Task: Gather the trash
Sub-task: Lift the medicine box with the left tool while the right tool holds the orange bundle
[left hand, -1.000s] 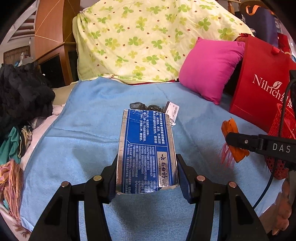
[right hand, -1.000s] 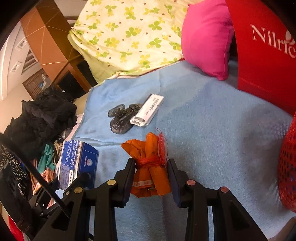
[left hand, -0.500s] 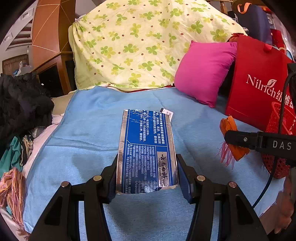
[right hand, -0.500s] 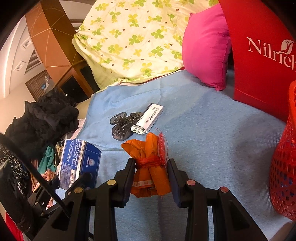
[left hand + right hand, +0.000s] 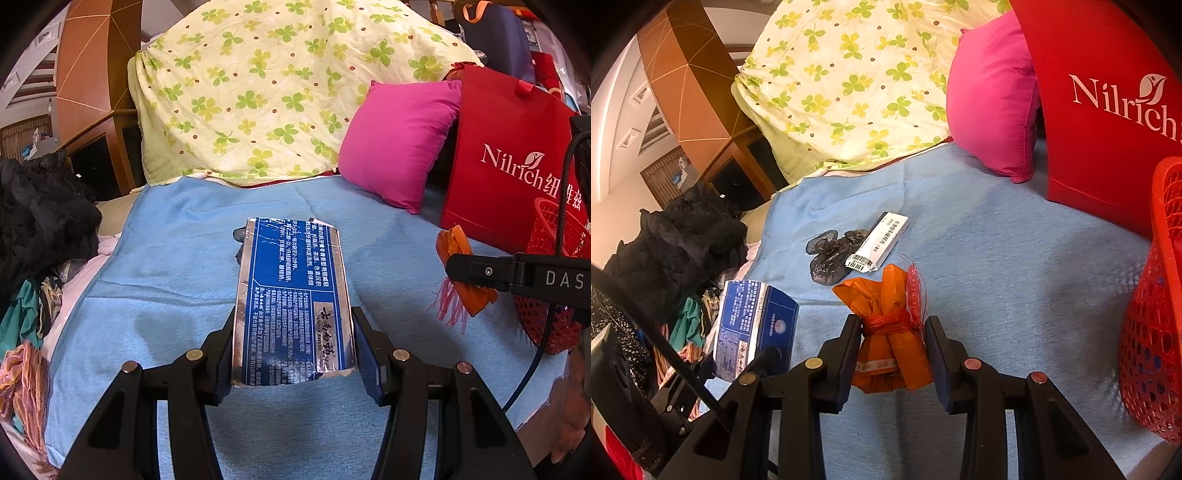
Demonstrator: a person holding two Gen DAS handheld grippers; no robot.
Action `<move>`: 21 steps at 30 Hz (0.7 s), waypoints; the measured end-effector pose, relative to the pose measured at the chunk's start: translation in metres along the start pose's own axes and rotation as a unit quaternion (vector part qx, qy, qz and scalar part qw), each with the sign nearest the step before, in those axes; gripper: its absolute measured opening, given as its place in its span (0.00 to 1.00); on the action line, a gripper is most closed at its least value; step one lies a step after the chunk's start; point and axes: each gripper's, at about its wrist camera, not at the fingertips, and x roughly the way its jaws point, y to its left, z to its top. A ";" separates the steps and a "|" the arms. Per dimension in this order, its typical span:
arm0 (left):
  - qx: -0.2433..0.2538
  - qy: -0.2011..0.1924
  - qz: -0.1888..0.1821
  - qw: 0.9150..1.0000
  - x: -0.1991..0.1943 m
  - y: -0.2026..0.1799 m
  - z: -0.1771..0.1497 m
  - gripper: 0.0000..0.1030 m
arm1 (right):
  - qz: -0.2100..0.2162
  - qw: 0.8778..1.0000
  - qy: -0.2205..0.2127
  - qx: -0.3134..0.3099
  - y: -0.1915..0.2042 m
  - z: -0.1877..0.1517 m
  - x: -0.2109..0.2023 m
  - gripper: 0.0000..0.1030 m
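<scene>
Only the right wrist view shows the white box [image 5: 877, 242] whole.

Blue carton [image 5: 291, 295], orange bundle [image 5: 890, 332], red mesh basket [image 5: 1156, 332], pink pillow [image 5: 399, 140], clover-print yellow quilt [image 5: 266, 81].

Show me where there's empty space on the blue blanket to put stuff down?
The widest bare stretch of the light blue blanket runs between the white barcoded box and the red mesh basket. It's crowded around that box, which touches the crumpled dark plastic bag, and along the clothes pile.
</scene>
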 end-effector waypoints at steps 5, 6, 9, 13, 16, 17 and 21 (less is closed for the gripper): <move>0.002 -0.001 -0.002 1.000 -0.001 -0.003 0.001 0.55 | 0.001 1.000 -0.001 0.003 -0.003 0.001 -0.002 0.37; 0.003 -0.002 -0.003 1.000 -0.001 -0.003 0.001 0.56 | 0.001 1.000 0.000 0.004 -0.003 0.001 -0.002 0.37; 0.005 -0.003 -0.006 1.000 -0.001 0.000 0.001 0.56 | 0.000 1.000 0.001 0.007 -0.004 0.001 -0.002 0.37; 0.006 -0.003 -0.008 1.000 -0.002 0.000 0.000 0.56 | 0.000 1.000 0.001 0.008 -0.005 0.001 -0.002 0.37; 0.007 -0.002 -0.008 1.000 -0.001 0.000 0.000 0.56 | 0.000 1.000 0.002 0.008 -0.004 0.001 -0.001 0.37; 0.007 -0.003 -0.008 1.000 -0.001 0.000 0.000 0.56 | -0.001 1.000 0.002 0.008 -0.004 0.001 -0.001 0.37; 0.006 -0.002 -0.007 1.000 -0.001 0.000 0.000 0.56 | -0.001 1.000 0.001 0.009 -0.005 0.002 -0.002 0.37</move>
